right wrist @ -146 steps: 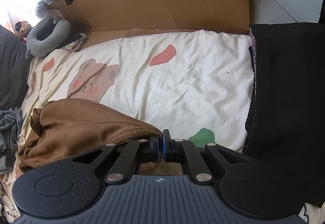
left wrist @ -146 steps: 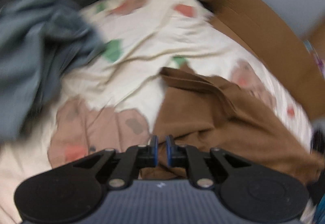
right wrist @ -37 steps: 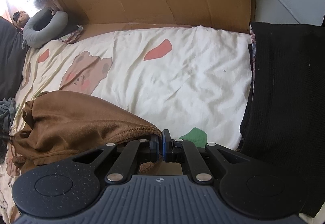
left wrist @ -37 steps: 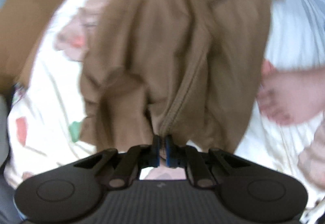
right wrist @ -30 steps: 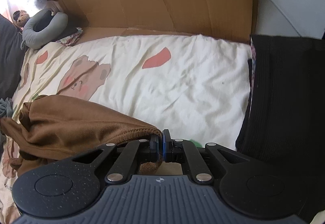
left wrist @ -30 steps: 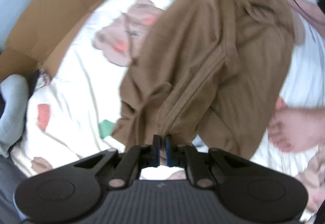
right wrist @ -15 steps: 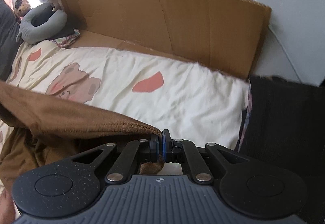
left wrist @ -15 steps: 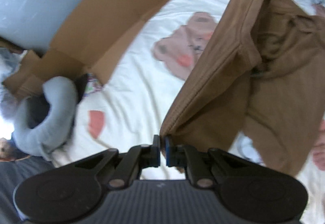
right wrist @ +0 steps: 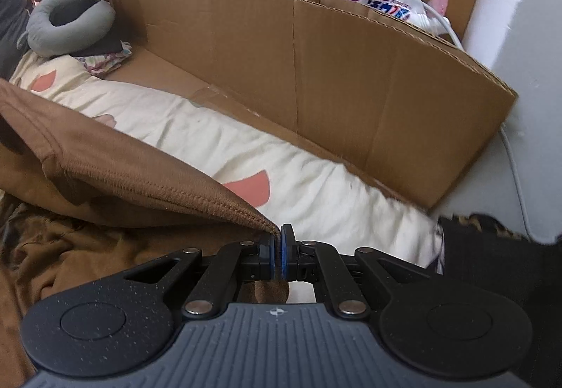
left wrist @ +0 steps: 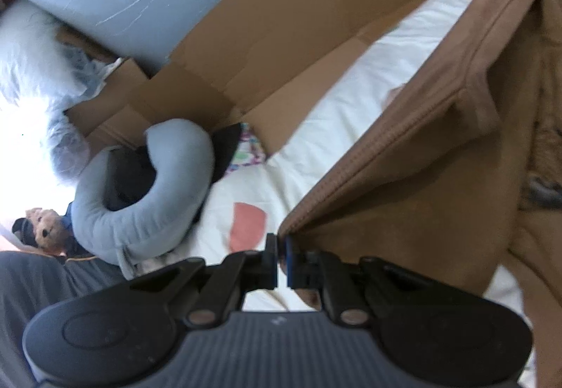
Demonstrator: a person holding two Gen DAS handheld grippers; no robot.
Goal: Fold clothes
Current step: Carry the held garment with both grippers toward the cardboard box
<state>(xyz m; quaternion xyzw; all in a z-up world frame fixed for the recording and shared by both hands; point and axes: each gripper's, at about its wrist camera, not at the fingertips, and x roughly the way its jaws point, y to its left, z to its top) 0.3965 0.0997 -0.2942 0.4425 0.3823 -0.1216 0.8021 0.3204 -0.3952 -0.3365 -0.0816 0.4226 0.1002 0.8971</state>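
While angled downward, both grippers [left wrist: 281, 240] [right wrist: 280, 232] pinch brown garment [right wrist: 140, 173] hem.

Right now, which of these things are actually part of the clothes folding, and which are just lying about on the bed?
Part of the job:
- brown garment, hem stretched between the two grippers
- left gripper, shut on it
- right gripper, shut on it
- patterned sheet below it

Lying about:
- grey neck pillow
- cardboard
- teddy bear
- black fabric
- detergent bag
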